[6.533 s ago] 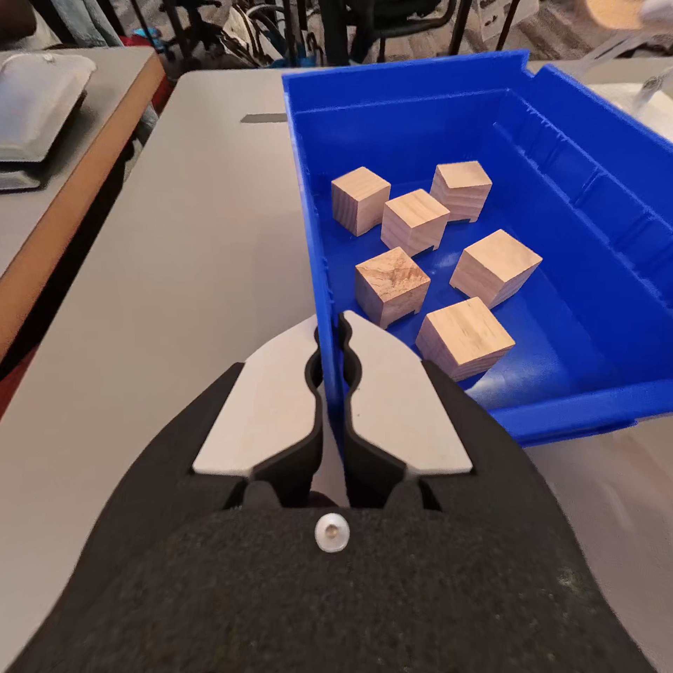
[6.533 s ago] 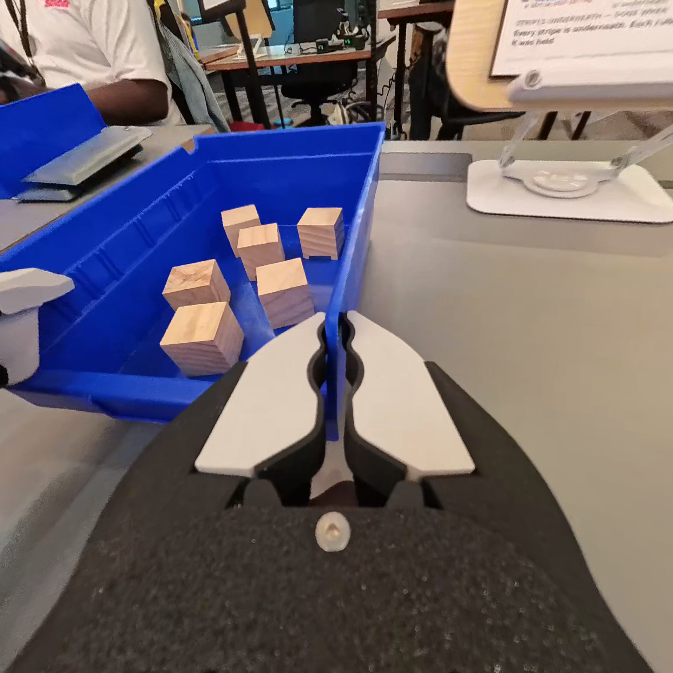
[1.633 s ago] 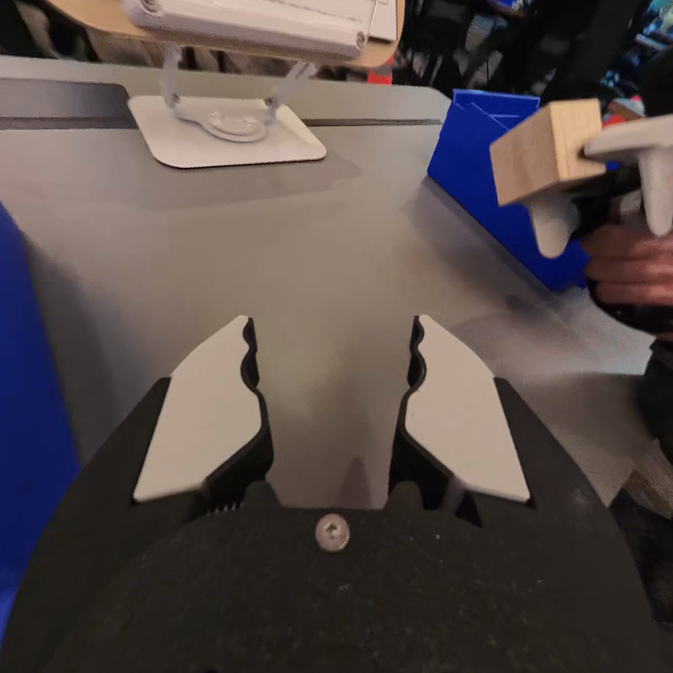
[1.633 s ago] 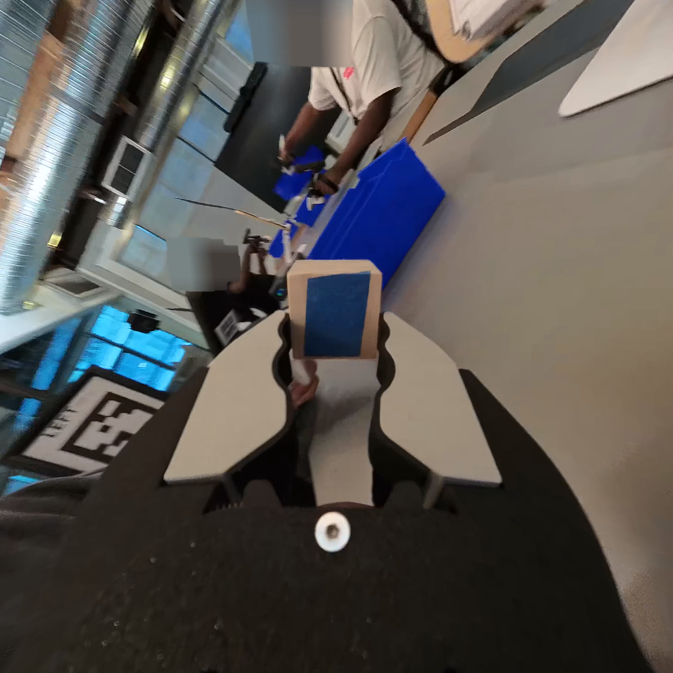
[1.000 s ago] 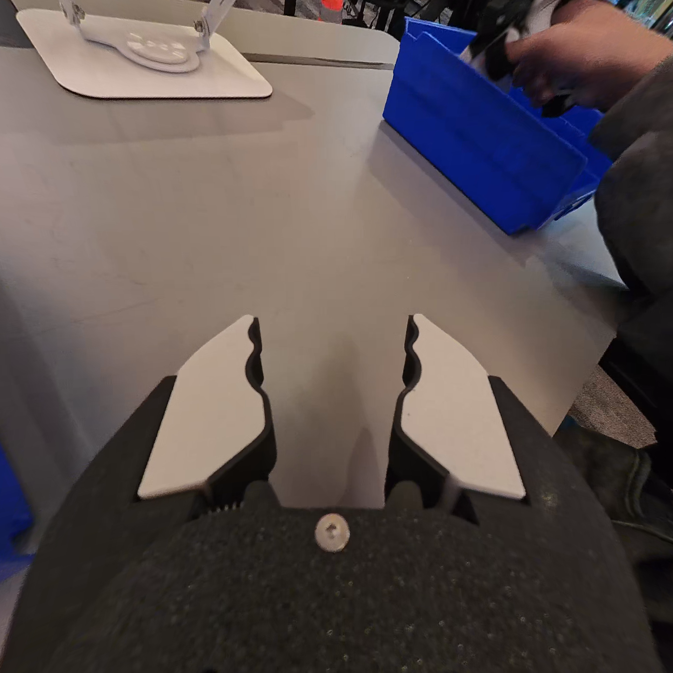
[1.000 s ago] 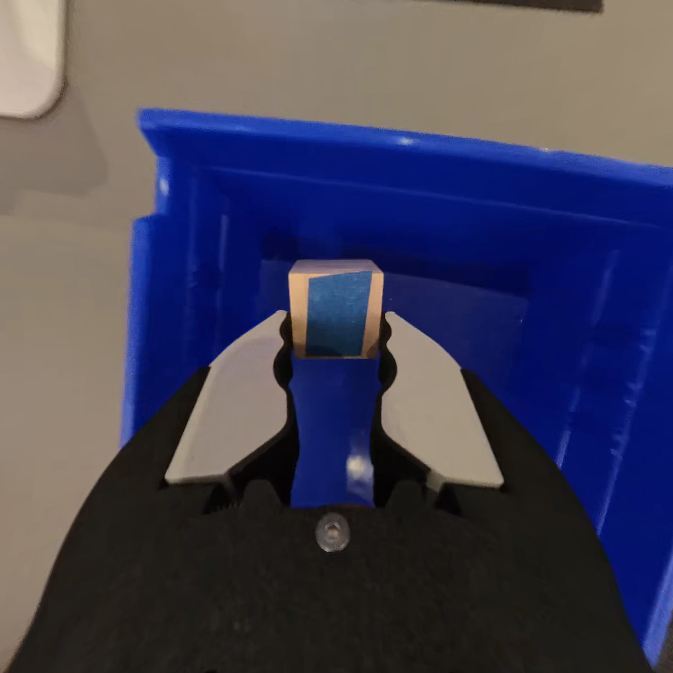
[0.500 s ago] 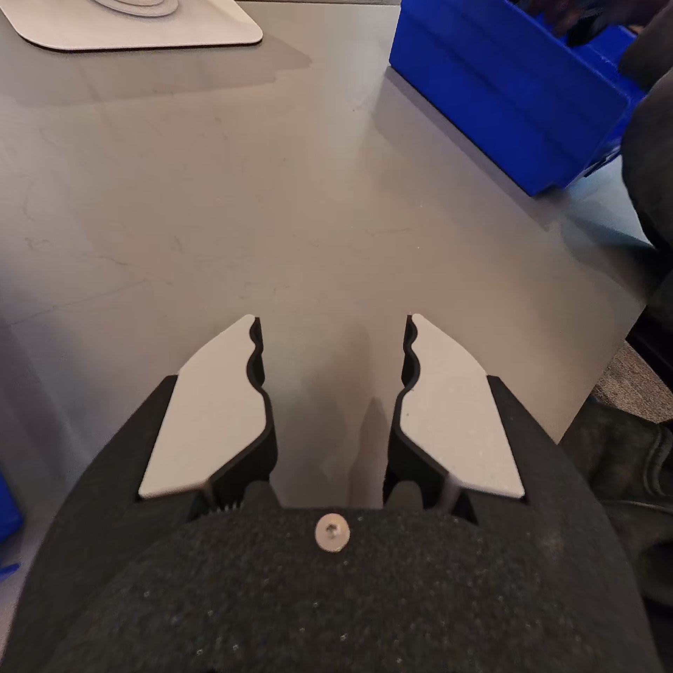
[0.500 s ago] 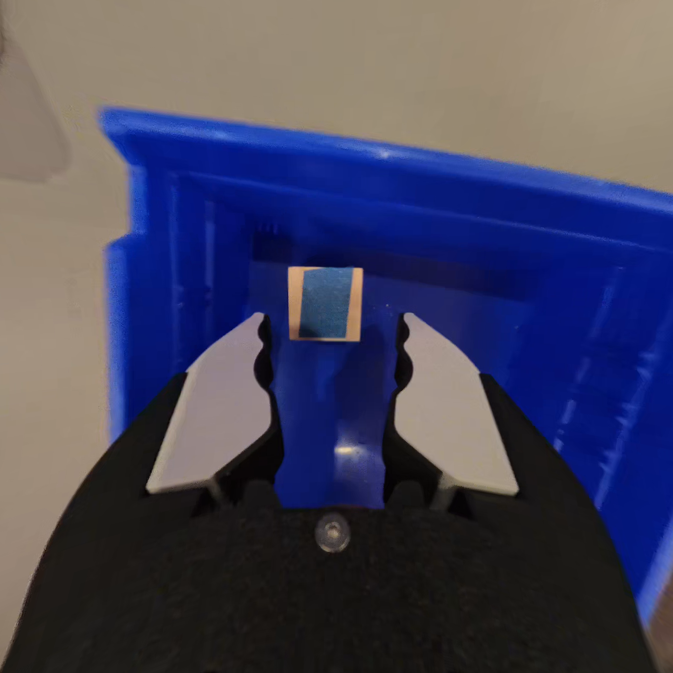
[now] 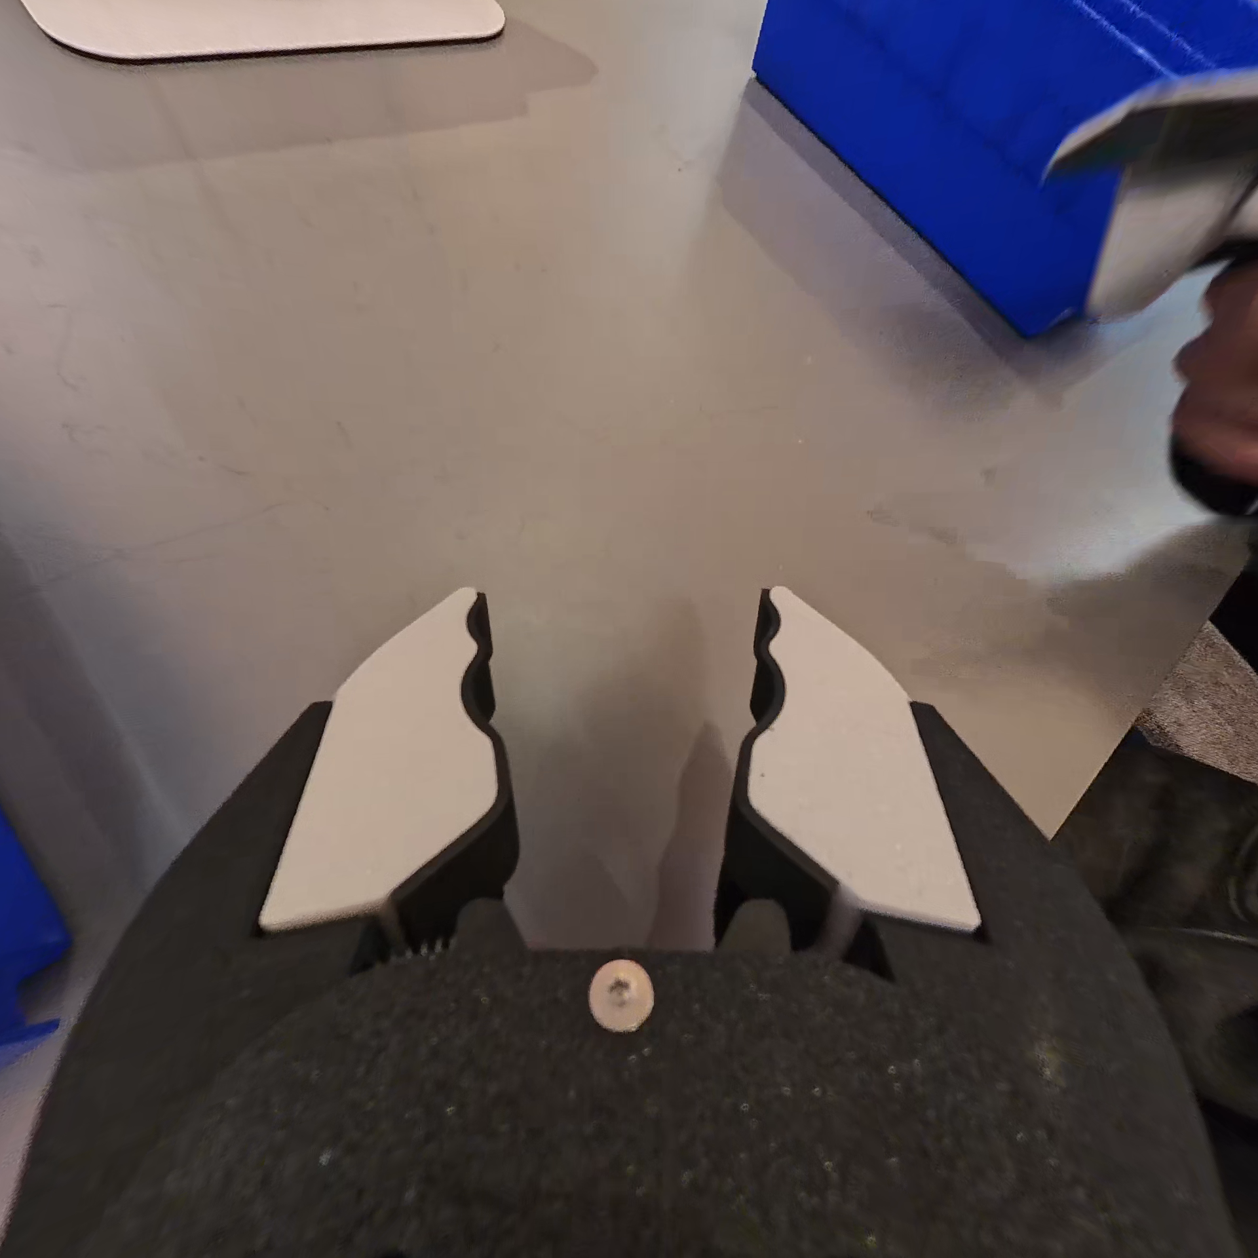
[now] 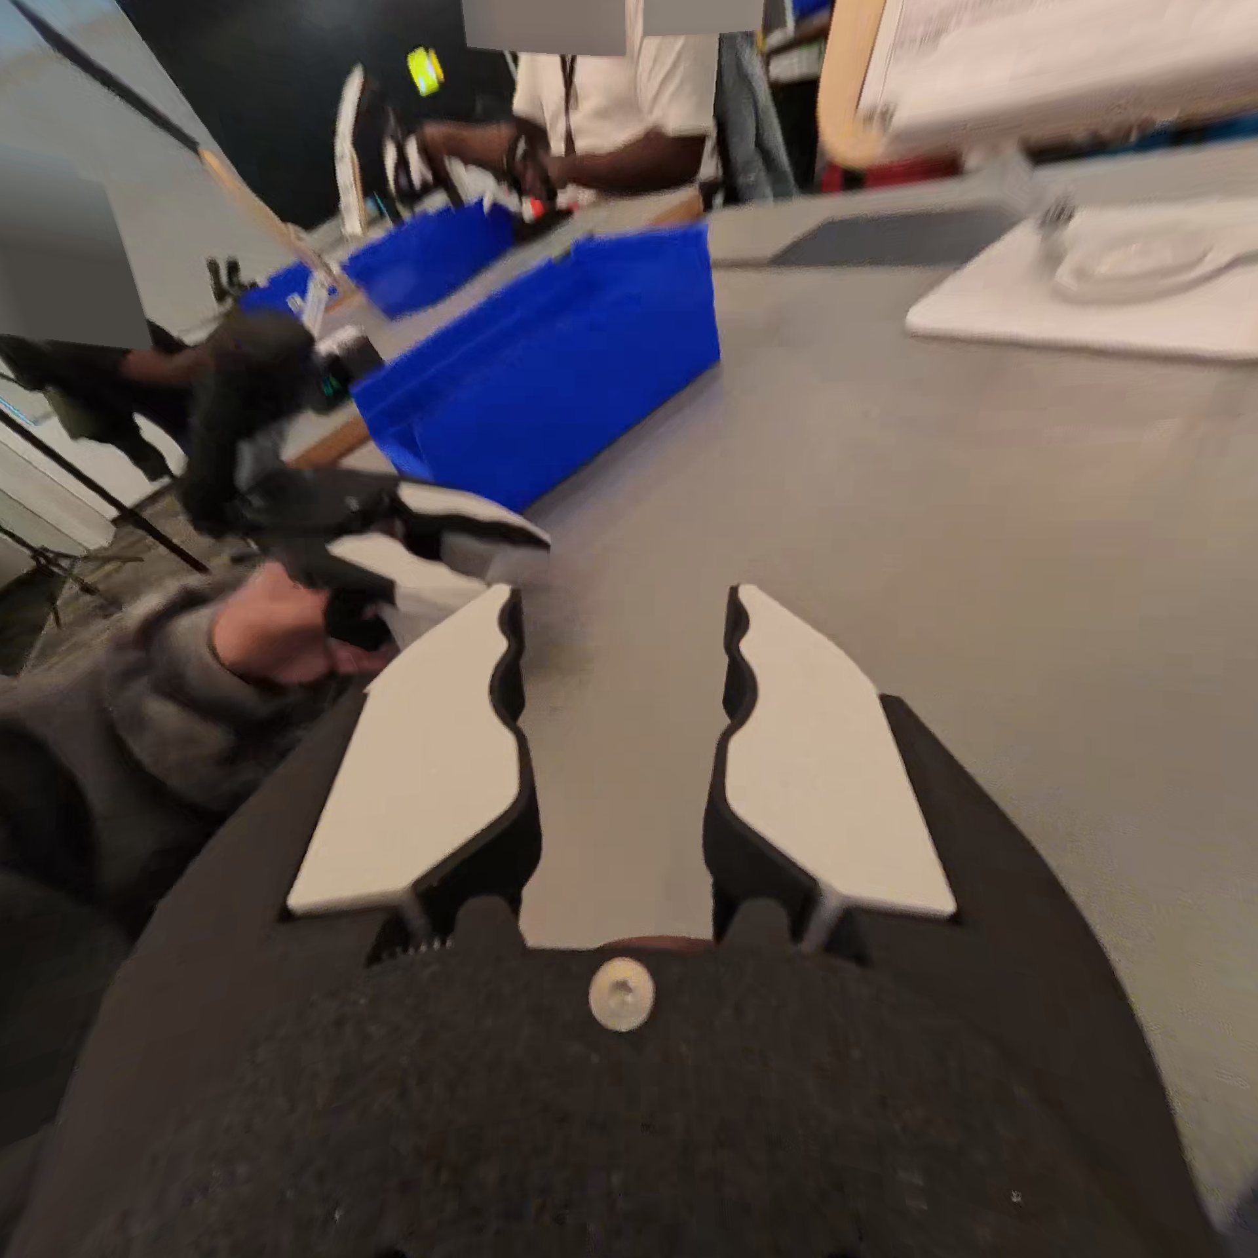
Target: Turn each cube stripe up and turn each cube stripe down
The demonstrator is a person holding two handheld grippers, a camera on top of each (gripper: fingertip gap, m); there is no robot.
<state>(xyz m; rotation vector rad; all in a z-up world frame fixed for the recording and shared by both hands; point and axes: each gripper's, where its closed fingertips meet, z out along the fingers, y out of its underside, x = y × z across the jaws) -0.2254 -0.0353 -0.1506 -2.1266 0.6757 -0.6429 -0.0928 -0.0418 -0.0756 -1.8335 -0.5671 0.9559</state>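
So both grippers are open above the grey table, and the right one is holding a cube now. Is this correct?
Not quite. The right gripper holds nothing: the right wrist view shows only bare grey table between its open fingers. The left gripper is open above the table, as you say.

Right tongs [image 10: 619, 599] released cube into bin, withdrew over table [image 10: 953, 544].

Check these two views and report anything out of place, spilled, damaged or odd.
Nothing stands out. Both the left gripper and right gripper are open and empty over the bare grey table. Each blue bin in view sits flat and looks intact. No cube shows in either view, so stripes cannot be checked.
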